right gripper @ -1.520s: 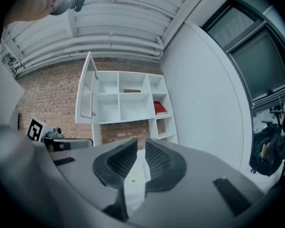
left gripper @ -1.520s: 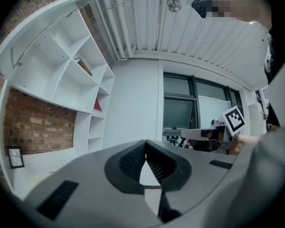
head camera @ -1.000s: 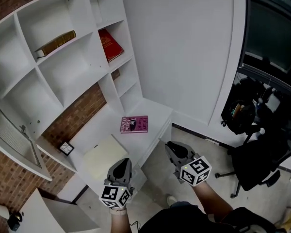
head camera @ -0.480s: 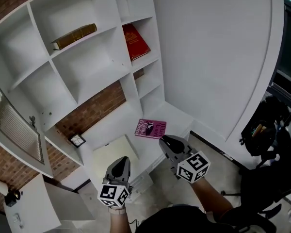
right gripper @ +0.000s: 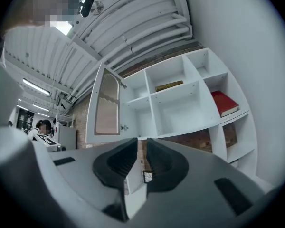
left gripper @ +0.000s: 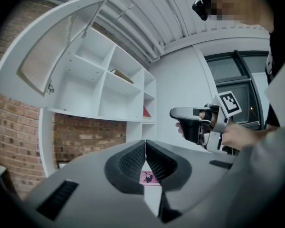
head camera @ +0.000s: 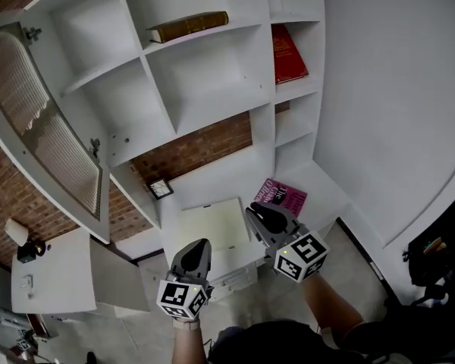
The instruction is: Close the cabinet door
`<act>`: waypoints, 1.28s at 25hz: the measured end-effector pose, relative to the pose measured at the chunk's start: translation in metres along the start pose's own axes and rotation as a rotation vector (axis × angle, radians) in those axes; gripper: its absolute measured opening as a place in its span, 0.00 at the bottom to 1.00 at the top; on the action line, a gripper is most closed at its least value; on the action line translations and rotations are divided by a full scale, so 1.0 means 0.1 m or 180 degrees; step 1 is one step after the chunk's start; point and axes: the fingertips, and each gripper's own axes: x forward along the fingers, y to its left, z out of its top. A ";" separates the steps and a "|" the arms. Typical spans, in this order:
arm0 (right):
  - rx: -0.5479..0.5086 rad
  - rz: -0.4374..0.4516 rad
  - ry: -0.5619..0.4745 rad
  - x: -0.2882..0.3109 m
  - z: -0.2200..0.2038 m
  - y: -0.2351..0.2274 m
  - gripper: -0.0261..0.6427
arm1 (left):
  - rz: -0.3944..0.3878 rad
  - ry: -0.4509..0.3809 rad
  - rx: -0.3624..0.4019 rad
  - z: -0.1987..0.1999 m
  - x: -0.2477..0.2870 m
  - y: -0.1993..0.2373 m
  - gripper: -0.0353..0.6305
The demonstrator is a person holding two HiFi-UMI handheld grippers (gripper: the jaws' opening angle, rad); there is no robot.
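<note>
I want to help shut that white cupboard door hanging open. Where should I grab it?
Take the cabinet door by its free edge, the long side away from the hinges that join it to the shelves. It stands swung wide open, so come from the left of the shelves. The plain white frame there probably suits the tongs better than the arched panel.

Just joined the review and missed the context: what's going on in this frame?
A person faces a white shelf unit with a hand-held gripper in each hand. The left hand-held gripper and the right hand-held gripper are both shut and empty, held low in front of the unit. The cabinet door at the unit's upper left stands swung open. Neither gripper touches it, so the closing is not yet done.
</note>
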 end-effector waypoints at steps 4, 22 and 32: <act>0.0022 0.0297 -0.0027 0.42 0.01 0.37 0.12 | 0.0242 0.0018 -0.0012 -0.02 -0.28 0.33 0.07; -0.0047 0.1287 -0.0054 1.78 0.02 2.10 0.12 | 0.0962 -0.0076 -0.0087 0.08 -1.57 1.59 0.07; -0.0104 0.1602 -0.0084 2.17 -0.01 2.74 0.14 | 0.1076 -0.0226 -0.0051 0.17 -1.85 2.03 0.07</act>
